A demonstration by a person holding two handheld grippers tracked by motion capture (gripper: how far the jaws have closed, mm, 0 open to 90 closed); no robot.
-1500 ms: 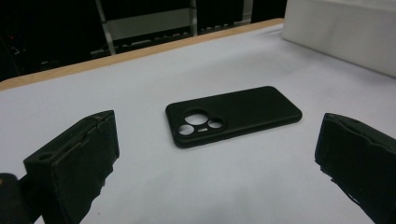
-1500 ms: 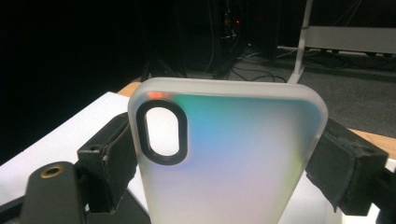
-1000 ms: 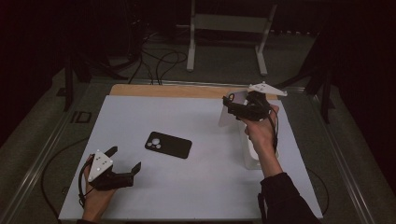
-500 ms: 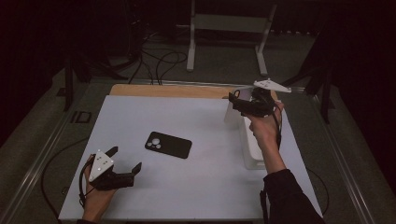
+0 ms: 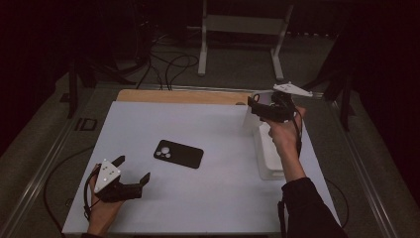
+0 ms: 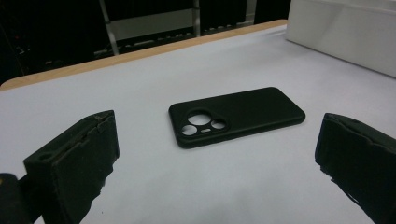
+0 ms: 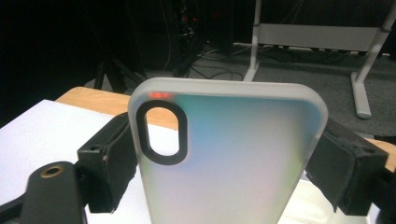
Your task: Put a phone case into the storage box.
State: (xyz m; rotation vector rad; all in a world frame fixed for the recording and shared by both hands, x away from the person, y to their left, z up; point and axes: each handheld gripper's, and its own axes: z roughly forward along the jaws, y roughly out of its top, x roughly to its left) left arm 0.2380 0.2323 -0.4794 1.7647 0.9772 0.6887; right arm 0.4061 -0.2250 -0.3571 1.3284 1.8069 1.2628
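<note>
Right claw (image 5: pixel 253 106): raised above the far right part of the surface (image 5: pixel 208 198), held in the person's right hand (image 5: pixel 283 135). Clamped on a frosted phone case (image 7: pixel 224 158), one pad on each long edge.
Frosted phone case: translucent white, upright between the pads of the right claw, oval black-rimmed camera cutout at the top left in the right gripper view. In the high view it shows as a pale panel (image 5: pixel 250 116) just below the claw, lifted off the surface.
Left claw (image 5: pixel 131 171): low over the near left corner of the surface, in the person's left hand (image 5: pixel 104 210). Jaws spread wide, nothing between the pads. Grey three-cornered plate on top.
Black phone case (image 5: pixel 178 153): lying flat on the surface, roughly mid-surface, camera cutouts facing up. In the left gripper view it lies ahead of the spread jaws (image 6: pixel 236 116), apart from both pads.
White box (image 5: pixel 270 158): on the right side of the surface, under the right forearm; its wall shows at the upper right of the left gripper view (image 6: pixel 345 32). Contents cannot be made out.
Surface: white sheet over a wooden top, wood strip (image 5: pixel 183 96) exposed along the far edge.
Background: dark floor with cables, a white metal frame (image 5: pixel 242 29) beyond the far edge.
</note>
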